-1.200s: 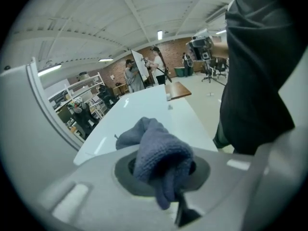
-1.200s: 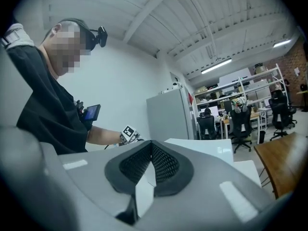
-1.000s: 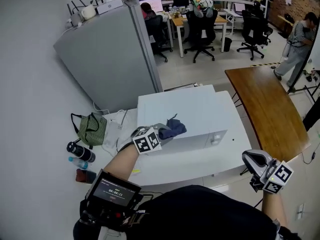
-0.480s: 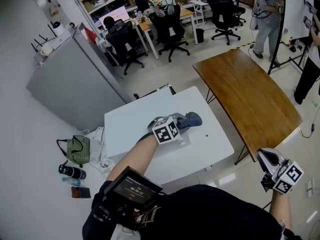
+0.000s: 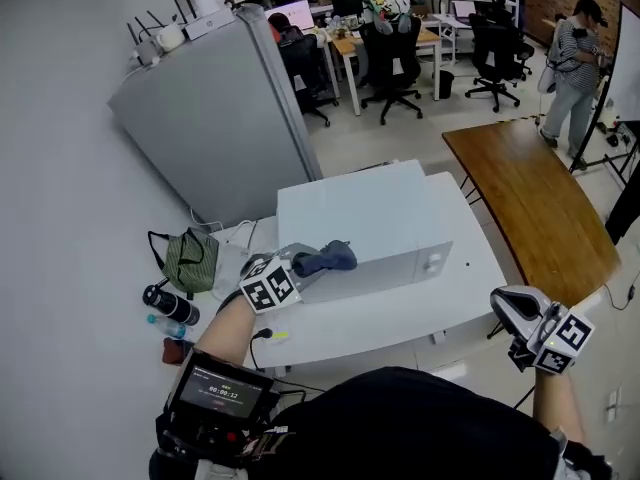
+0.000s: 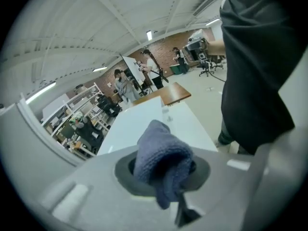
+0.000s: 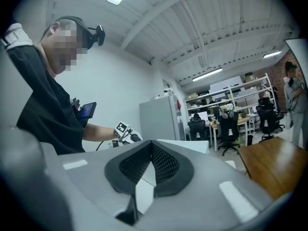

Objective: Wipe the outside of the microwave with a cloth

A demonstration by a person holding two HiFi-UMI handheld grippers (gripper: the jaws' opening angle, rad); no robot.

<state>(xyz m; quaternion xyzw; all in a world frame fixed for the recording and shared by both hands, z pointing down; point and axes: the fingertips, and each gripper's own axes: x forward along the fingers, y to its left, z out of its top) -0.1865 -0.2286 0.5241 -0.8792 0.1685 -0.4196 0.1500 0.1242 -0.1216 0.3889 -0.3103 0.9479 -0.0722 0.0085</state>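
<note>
The white microwave [image 5: 365, 223] stands on a white table [image 5: 400, 313]. My left gripper [image 5: 303, 267] is shut on a bunched blue cloth [image 5: 326, 259], which rests against the near left top edge of the microwave. In the left gripper view the cloth [image 6: 161, 160] fills the space between the jaws, with the microwave's white top [image 6: 139, 121] stretching beyond it. My right gripper [image 5: 507, 311] hangs off the table's right front corner, shut with nothing in it; its pads [image 7: 166, 165] meet. The right gripper view also catches the left gripper [image 7: 126, 134] and the microwave [image 7: 190, 146].
A tall grey cabinet [image 5: 220, 108] stands behind the table on the left. A brown wooden table [image 5: 530, 208] lies to the right. A green bag [image 5: 188, 258] and bottles [image 5: 165, 303] sit on the floor at left. Office chairs [image 5: 395, 48] and a person [image 5: 575, 58] are farther back.
The left gripper carried the cloth rightward along the microwave's near top edge, then back to its left end. The right gripper stayed shut, low at the right. The head view swung.
</note>
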